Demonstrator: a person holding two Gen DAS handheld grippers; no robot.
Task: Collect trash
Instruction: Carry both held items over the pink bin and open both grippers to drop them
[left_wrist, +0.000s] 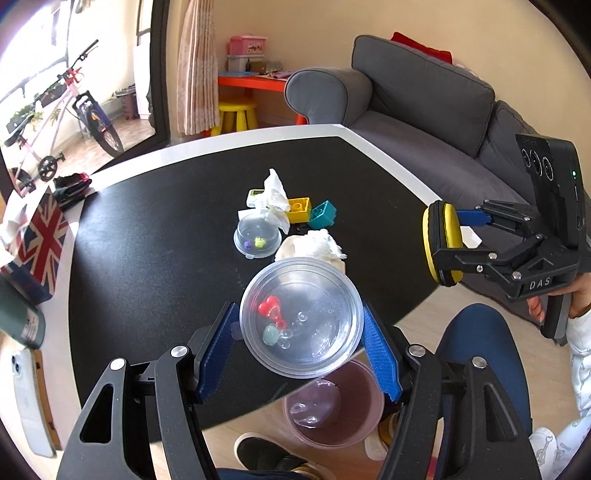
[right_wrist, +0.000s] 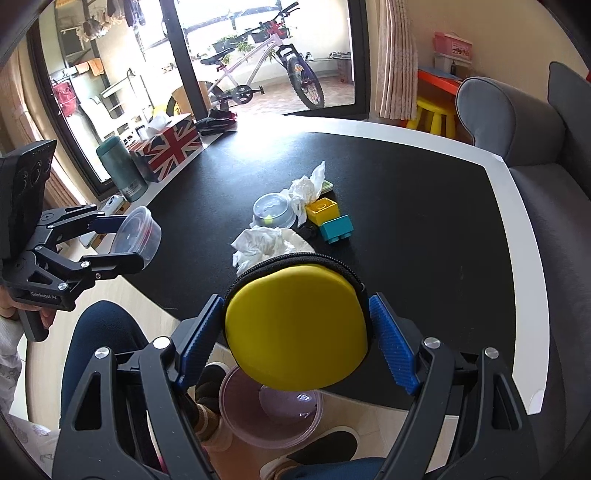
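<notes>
My left gripper (left_wrist: 301, 319) is shut on a clear plastic cup (left_wrist: 300, 317) with small red and green trinkets inside, held above the table's near edge; it also shows in the right wrist view (right_wrist: 137, 236). My right gripper (right_wrist: 297, 325) is shut on a round yellow zip pouch (right_wrist: 297, 325), seen from the side in the left wrist view (left_wrist: 443, 245). A pinkish bin (left_wrist: 334, 404) stands on the floor below both grippers (right_wrist: 271, 411). Crumpled tissues lie on the black table: one near (left_wrist: 316, 243) (right_wrist: 258, 242), one farther back (left_wrist: 275, 194) (right_wrist: 308, 186).
On the table (left_wrist: 147, 240) are a small clear domed cup (left_wrist: 256, 238), a yellow brick (left_wrist: 298, 208), a teal brick (left_wrist: 323, 214), a Union Jack tissue box (left_wrist: 37, 243) and a green bottle (right_wrist: 122, 168). A grey sofa (left_wrist: 424, 99) stands on the right. The person's legs and shoes flank the bin.
</notes>
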